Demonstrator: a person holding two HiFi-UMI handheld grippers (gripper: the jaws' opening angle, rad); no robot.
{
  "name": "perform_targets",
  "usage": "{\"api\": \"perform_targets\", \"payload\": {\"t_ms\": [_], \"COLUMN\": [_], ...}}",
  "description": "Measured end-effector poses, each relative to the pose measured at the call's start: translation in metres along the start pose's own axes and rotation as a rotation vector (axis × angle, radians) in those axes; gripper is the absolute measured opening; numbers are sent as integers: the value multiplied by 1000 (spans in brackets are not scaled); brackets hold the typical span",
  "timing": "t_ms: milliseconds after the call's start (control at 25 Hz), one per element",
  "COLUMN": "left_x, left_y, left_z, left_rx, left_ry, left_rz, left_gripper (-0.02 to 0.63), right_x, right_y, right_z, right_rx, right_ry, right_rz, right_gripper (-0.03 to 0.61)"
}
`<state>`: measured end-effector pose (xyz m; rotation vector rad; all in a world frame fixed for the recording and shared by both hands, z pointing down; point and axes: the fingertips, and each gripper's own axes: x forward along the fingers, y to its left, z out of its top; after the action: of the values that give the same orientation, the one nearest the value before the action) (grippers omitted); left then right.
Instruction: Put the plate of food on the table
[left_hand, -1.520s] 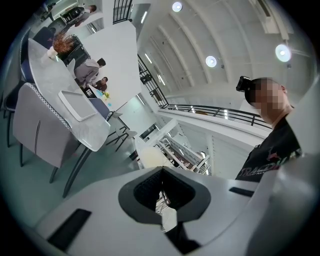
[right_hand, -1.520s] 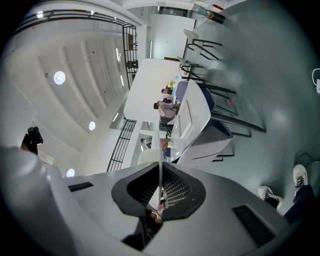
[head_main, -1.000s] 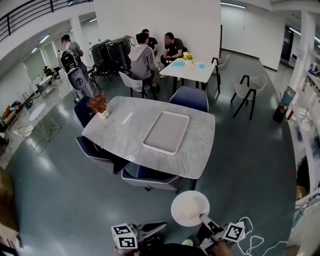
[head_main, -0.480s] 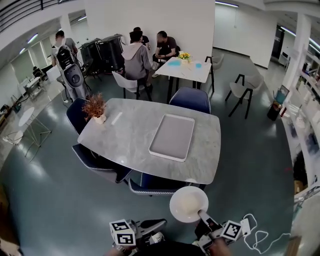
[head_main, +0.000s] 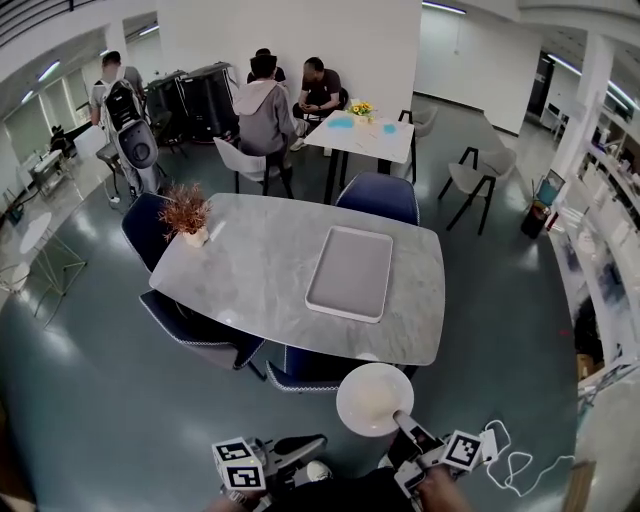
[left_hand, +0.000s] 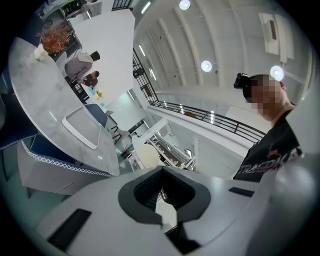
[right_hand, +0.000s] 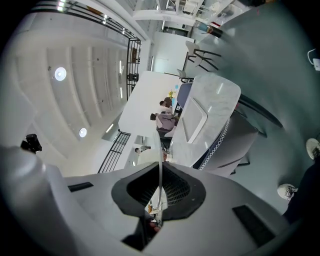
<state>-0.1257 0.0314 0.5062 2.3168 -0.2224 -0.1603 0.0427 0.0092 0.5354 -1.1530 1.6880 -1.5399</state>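
Just short of the veined grey marble table's (head_main: 250, 275) rounded near edge, a round white plate (head_main: 374, 398) of pale food hangs level in the air. Its thin rim is pinched between the right gripper's (head_main: 398, 416) jaws. Low beside it, the left gripper (head_main: 312, 443) has its jaws pressed together on nothing, and a flat rectangular tray (head_main: 350, 272) lies on the tabletop.

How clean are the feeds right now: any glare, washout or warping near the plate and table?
Head view: fisheye bows the room's edges; the table is sharp with faint ceiling-light sheen; the plate is washed out white, food unreadable. Right gripper view: heavy warping, plate edge-on as a thin line. Left gripper view: dark corners, ceiling lamps flare.
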Motion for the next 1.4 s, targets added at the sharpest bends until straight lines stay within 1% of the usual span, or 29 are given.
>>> {"api": "perform_targets", "payload": {"t_ms": [240,440,560,680,880,1120,1280,1400], "left_x": [-34,-60,-71,-73,-57,-26,-9,-5], "left_y": [7,18,25,32,43,58,67,74], "left_z": [18,25,29,36,43,59,71,74], "left_rx": [5,-2,4,9,6,8,3,10], "left_ry": [-83,-162,-191,-206,-214,-233,-256,-270], "left_rz": [36,81,111,133,163,210,265,327], "left_gripper": [5,5,5,5,5,5,5,5], "right_x": [30,69,88,109,140,182,220,251], "right_y": [8,18,16,16,6,-15,-35,-59], "right_z": [4,9,20,40,80,134,173,195], "right_rx": [5,-21,-29,-35,-51,-85,-100,-81], "right_ry": [22,49,52,40,37,82,116,127], "right_rz": [-26,-18,-19,-19,-23,-80,-107,-124], "right_gripper": [18,18,18,18,18,18,18,18]}}
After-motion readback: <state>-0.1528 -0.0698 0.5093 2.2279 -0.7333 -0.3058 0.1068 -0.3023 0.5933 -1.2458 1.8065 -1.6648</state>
